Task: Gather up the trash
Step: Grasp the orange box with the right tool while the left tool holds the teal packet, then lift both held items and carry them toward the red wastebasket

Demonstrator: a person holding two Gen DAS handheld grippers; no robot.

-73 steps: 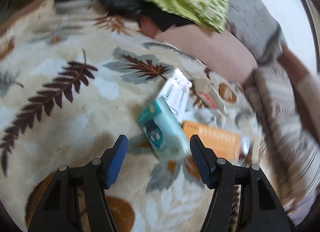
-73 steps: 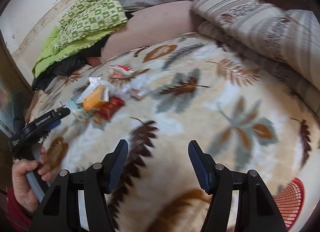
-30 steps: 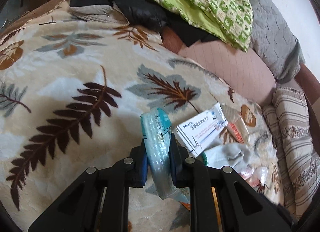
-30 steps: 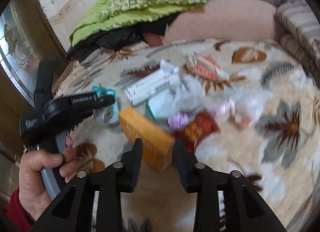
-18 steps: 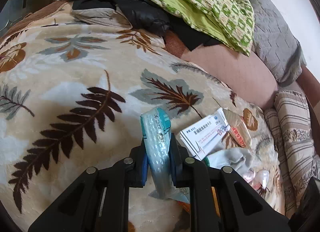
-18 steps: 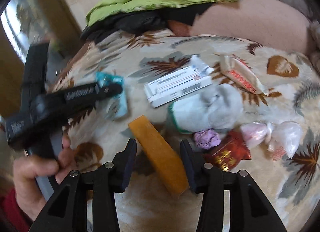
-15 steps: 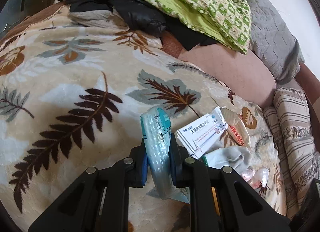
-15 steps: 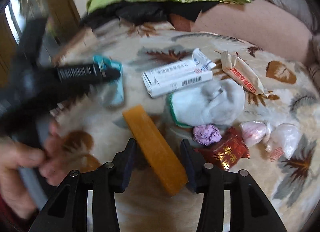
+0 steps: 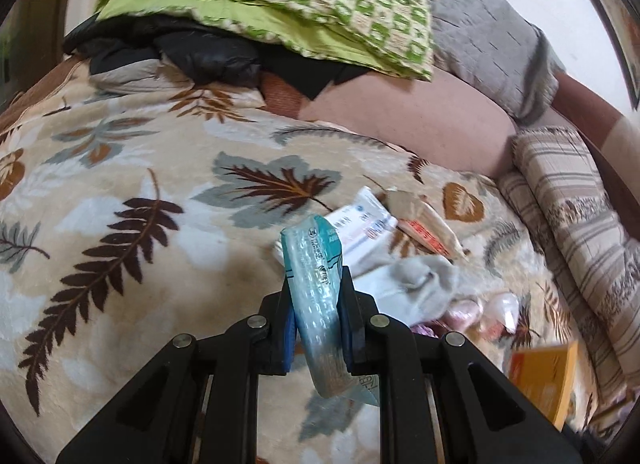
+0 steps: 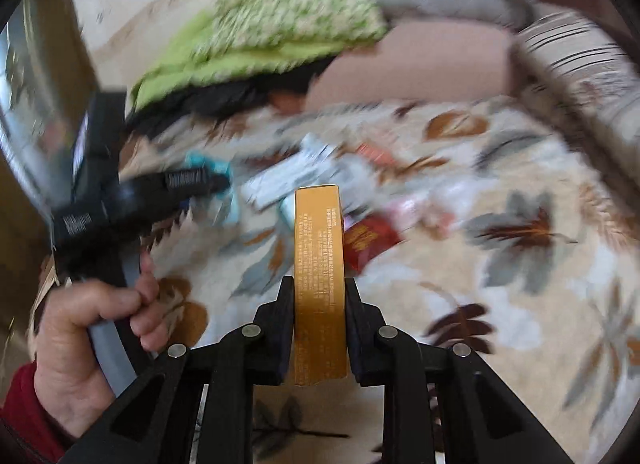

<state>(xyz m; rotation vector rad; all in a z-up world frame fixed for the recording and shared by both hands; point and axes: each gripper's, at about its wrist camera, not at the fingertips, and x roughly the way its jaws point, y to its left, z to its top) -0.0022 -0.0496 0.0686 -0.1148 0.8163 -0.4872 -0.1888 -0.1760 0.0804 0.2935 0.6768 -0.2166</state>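
My left gripper (image 9: 318, 284) is shut on a teal plastic packet (image 9: 316, 288), held upright above the leaf-patterned blanket (image 9: 120, 192). My right gripper (image 10: 320, 292) is shut on a long orange box (image 10: 319, 264), lifted clear of the blanket (image 10: 500, 284); that box (image 9: 548, 376) also shows at the lower right of the left wrist view. Loose trash lies behind: a white medicine box (image 9: 366, 230), a tan snack wrapper (image 9: 424, 228), a grey-white sock (image 9: 416, 284) and pale candy wrappers (image 9: 496, 310). A red wrapper (image 10: 370, 242) lies past the orange box. The left gripper (image 10: 216, 180) shows blurred in the right wrist view.
A green quilt (image 9: 320, 4), black clothing (image 9: 208, 56) and a grey cushion (image 9: 488, 28) pile up at the back. A pink bolster (image 9: 420, 124) and a striped folded blanket (image 9: 580, 232) border the right. A hand (image 10: 84, 328) in a red sleeve holds the left gripper's handle.
My right gripper closed on the orange box and lifted it off the blanket. The left gripper kept the teal packet and shifted, so the trash pile now sits closer behind it.
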